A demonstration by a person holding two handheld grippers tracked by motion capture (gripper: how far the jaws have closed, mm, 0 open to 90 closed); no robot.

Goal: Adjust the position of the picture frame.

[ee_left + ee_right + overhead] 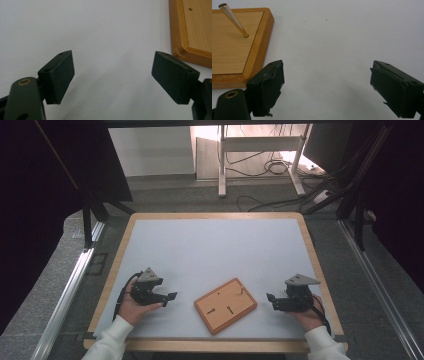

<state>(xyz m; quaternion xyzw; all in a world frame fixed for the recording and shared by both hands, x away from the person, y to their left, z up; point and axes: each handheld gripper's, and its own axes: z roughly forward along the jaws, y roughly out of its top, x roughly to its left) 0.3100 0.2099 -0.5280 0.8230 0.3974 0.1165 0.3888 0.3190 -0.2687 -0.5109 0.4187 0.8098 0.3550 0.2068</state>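
Lying between both grippers, wooden board, fingers spread, apart from it

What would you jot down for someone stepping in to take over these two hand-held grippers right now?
Left gripper: open, holding nothing, resting on the white table top to the left of the wooden board.
Right gripper: open, holding nothing, to the right of the board.
Wooden board: lies flat between the grippers near the front edge, turned at an angle, touched by neither. It has a raised rim, and a thin metal pin stands on it.
Done: nothing that can be told; no grip has been taken.
Left: probably to close in on the board from both sides.
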